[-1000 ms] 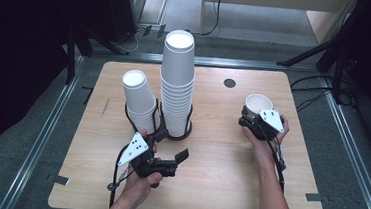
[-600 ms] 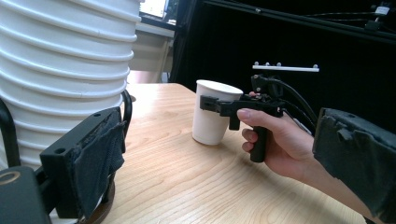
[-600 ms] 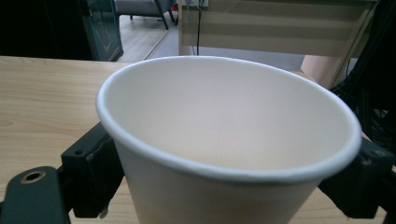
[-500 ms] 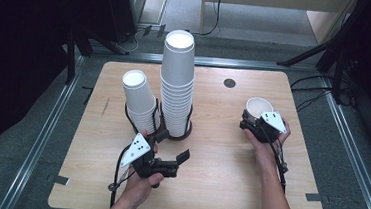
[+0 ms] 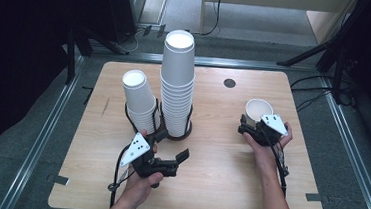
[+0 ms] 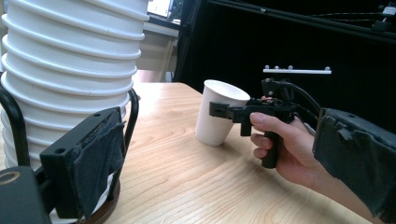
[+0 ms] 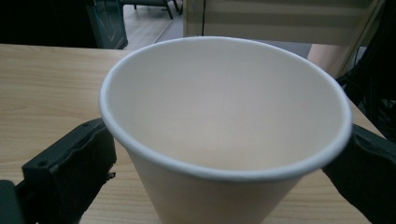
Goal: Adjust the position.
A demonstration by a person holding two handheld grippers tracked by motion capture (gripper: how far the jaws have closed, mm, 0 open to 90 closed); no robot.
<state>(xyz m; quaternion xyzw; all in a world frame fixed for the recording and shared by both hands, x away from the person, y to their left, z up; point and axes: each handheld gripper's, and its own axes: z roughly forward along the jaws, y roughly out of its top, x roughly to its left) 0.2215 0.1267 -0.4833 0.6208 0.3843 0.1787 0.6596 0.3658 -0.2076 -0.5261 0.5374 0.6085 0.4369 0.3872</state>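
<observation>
A single white paper cup (image 5: 259,108) (image 7: 224,116) sits on the wooden table (image 5: 216,192) at the right, leaning slightly. My right gripper (image 5: 256,122) (image 7: 219,173) has its jaws on either side of it. They have just been opening, and its pads (image 7: 93,158) stand just off the cup wall. My left gripper (image 5: 179,163) (image 6: 219,177) is open and holds nothing; it lies level in front of the tall stack of white cups (image 5: 177,84) (image 6: 70,70). From the left gripper view I see the cup (image 6: 217,114) and the right gripper (image 6: 233,111) across the table.
A shorter, tilted stack of cups (image 5: 139,98) stands left of the tall one, each in a black wire holder (image 5: 157,127). A dark round grommet (image 5: 230,83) sits at the far middle of the table. Metal rails (image 5: 40,138) run along the floor by the table.
The right hand and the cup have shifted a little toward the near edge. The left hand has stayed where it was.
</observation>
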